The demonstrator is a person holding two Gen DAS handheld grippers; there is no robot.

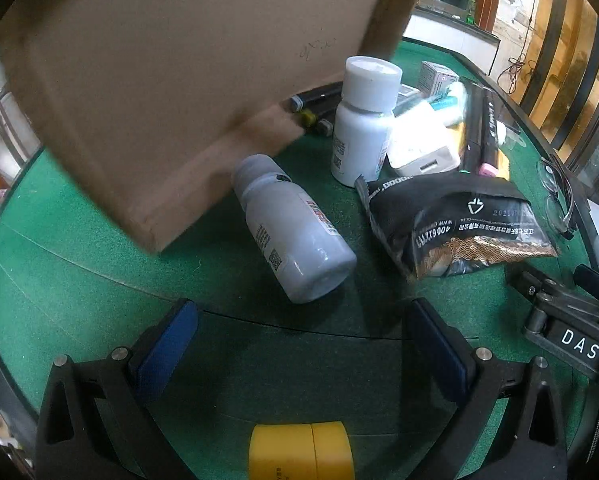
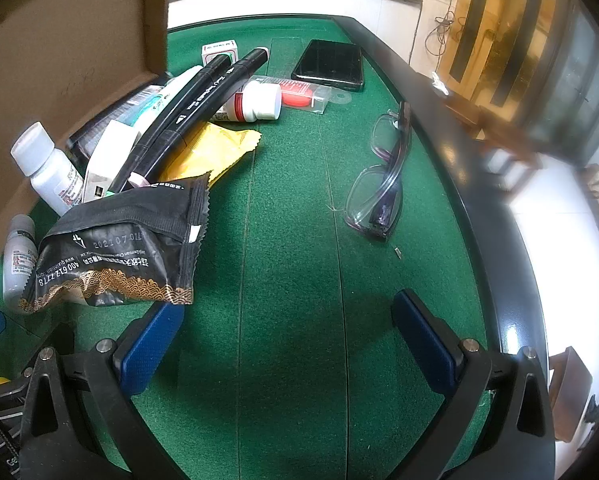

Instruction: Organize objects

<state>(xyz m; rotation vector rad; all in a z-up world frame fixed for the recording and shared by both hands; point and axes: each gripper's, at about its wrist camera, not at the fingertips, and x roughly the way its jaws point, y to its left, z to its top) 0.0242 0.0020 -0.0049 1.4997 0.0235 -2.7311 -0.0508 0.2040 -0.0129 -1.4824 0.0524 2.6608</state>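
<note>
Blue pads frame my left gripper (image 1: 299, 344), its jaws spread wide and holding nothing, hanging low over the green felt table (image 1: 59, 264) and angled down at a white bottle lying on its side (image 1: 295, 232) just ahead, with a yellow cylinder (image 1: 301, 452) beneath me. Beyond it a second white bottle (image 1: 363, 124) stands upright beside the tilted cardboard box (image 1: 171, 80) and a black snack packet (image 1: 455, 224). My right gripper (image 2: 287, 344) also gapes empty over bare felt, the packet at its left finger, black markers (image 2: 203, 108) behind, glasses (image 2: 383, 176) and a phone (image 2: 329, 64) farther right.
</note>
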